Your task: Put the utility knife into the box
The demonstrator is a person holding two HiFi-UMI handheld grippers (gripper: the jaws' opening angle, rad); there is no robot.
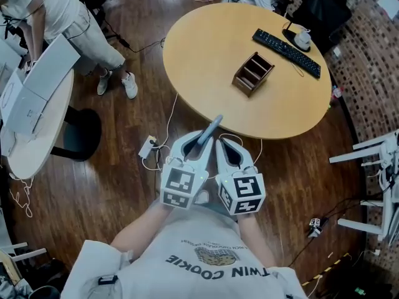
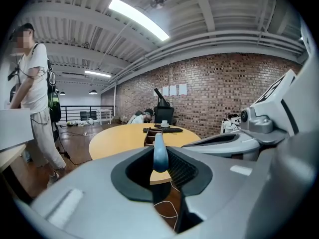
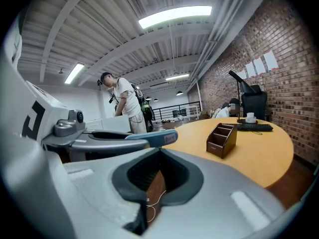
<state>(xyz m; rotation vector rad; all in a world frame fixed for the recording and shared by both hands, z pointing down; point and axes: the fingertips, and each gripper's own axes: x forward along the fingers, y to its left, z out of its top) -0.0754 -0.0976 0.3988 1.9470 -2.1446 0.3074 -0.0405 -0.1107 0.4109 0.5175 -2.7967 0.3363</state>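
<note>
1. My left gripper [image 1: 202,143] is clamped on the utility knife [image 1: 211,129], whose free end points toward the far table [image 1: 199,80].
2. My right gripper [image 1: 223,143], just beside it, is narrowly parted and empty.
3. To do this well, I should carry the knife far-right over the wooden compartment box [image 1: 252,73], line it up with one slot, lower it, then release.
4. The jaws hide the knife's near end, and I can't tell whether the blade is out.

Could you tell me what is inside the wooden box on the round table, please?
The wooden box looks empty, only dividers showing; its walls partly hide the shadowed compartment bottoms.
</note>
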